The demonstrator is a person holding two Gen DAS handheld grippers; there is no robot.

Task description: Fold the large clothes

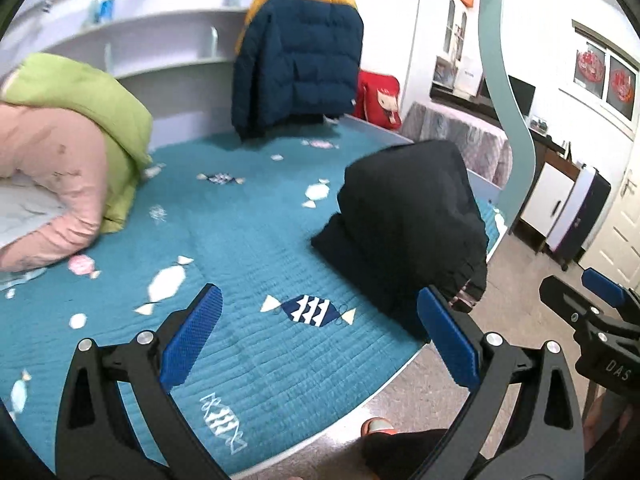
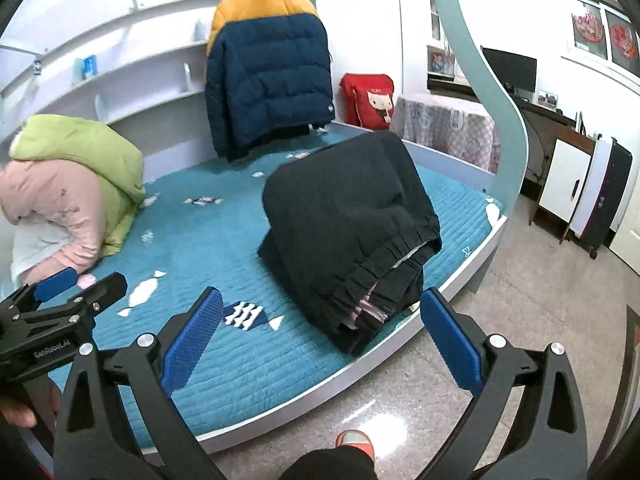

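Note:
A black garment (image 1: 404, 224) (image 2: 344, 216) lies folded into a thick bundle on the teal bedspread (image 1: 248, 240) (image 2: 208, 240), near the bed's right front edge; its elastic hem and a zipper face me. My left gripper (image 1: 318, 300) hovers open above the bedspread, left of and nearer than the bundle, nothing between its blue pads. My right gripper (image 2: 320, 300) is open too, held above the bed's front edge with the bundle's hem seen between its fingers but apart from them. In the left wrist view the right gripper (image 1: 576, 292) shows at the right edge; in the right wrist view the left gripper (image 2: 80, 288) shows at the left.
A navy and yellow puffer jacket (image 1: 296, 60) (image 2: 268, 76) hangs at the back of the bed. Green and pink quilts (image 1: 72, 140) (image 2: 72, 184) are piled at the left. A red bag (image 2: 368, 100), a covered table, cabinets and a suitcase (image 2: 600, 196) stand at the right. The person's orange slipper (image 2: 354, 442) is on the floor.

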